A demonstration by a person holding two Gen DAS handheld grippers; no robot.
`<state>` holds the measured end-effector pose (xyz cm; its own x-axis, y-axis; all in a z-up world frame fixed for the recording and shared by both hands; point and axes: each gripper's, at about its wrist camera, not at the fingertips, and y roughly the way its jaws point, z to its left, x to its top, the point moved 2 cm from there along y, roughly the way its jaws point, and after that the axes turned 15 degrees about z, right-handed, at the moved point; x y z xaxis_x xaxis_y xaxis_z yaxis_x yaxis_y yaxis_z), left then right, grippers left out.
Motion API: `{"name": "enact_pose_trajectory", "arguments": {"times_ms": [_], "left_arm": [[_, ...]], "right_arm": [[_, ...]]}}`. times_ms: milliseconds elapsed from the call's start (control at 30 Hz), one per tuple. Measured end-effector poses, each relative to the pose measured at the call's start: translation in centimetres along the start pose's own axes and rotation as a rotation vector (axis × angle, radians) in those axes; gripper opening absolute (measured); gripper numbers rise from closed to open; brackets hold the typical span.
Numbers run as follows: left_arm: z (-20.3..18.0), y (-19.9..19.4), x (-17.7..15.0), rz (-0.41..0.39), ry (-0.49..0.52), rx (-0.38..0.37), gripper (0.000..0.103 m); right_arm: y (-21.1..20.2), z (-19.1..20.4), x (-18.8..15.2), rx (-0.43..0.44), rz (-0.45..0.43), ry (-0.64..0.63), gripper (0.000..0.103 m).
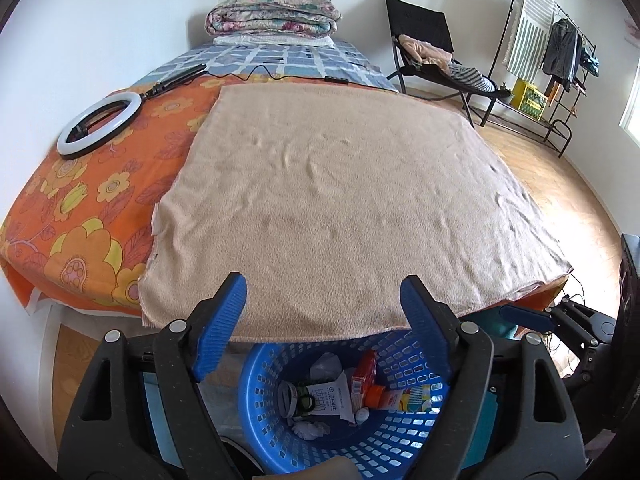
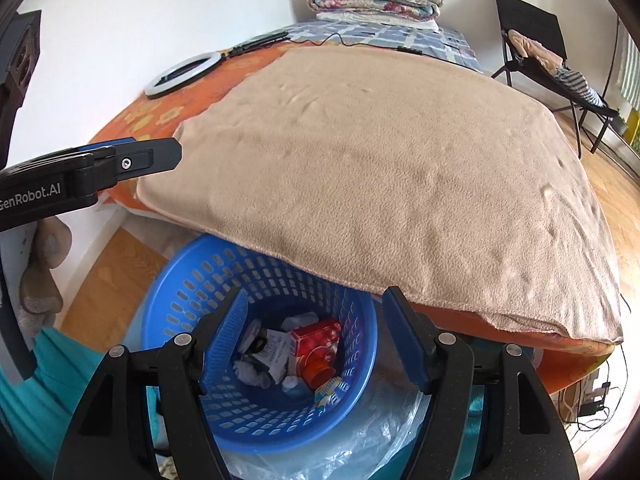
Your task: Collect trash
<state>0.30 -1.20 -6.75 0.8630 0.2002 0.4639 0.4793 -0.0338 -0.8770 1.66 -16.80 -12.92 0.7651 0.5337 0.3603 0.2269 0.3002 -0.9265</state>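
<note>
- Nearest in the left wrist view, the left gripper (image 1: 324,320) has its blue-padded jaws spread wide with nothing between them, above the basket.
- Likewise the right gripper (image 2: 314,338) has its jaws apart and empty, directly over the same basket.
- Below both sits a blue basket (image 2: 192,280) on the floor at the foot of the bed, tucked partly under the blanket's edge.
- Inside it lies the trash (image 2: 288,354): a red carton, a white packet, crumpled tissue, an orange cap and a striped wrapper.
- Clear plastic sheeting (image 2: 360,440) lies beside the basket.
- Beyond, a tan blanket (image 1: 340,184) covers the near end of the bed, bare on top.
- Left of it, on the orange flowered sheet (image 1: 80,200), lies a ring light (image 1: 98,124).
- Farthest back sit folded quilts (image 1: 272,14), a black chair (image 1: 424,40) and a clothes rack (image 1: 560,52).
</note>
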Motion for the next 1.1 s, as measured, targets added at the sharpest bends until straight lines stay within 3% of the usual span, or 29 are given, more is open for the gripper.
{"name": "enact_pose_trajectory", "arguments": {"times_ms": [233, 333, 467, 1100], "left_arm": [[-1.2, -3.3, 1.2, -0.109, 0.02, 0.005, 0.095], [-1.6, -4.5, 1.6, -0.145, 0.03, 0.004, 0.096], [-2.4, -5.4, 1.9, -0.171, 0.048, 0.014, 0.097], [-4.4, -5.5, 2.0, -0.165, 0.081, 0.039, 0.102]], "right_arm": [[-2.5, -1.1, 0.7, 0.008, -0.074, 0.052, 0.07], [-3.7, -1.8, 1.1, 0.006, -0.113, 0.082, 0.08], [-5.0, -2.7, 1.4, 0.009, -0.162, 0.126, 0.08], [-6.2, -6.2, 1.4, 0.017, -0.193, 0.257, 0.081]]}}
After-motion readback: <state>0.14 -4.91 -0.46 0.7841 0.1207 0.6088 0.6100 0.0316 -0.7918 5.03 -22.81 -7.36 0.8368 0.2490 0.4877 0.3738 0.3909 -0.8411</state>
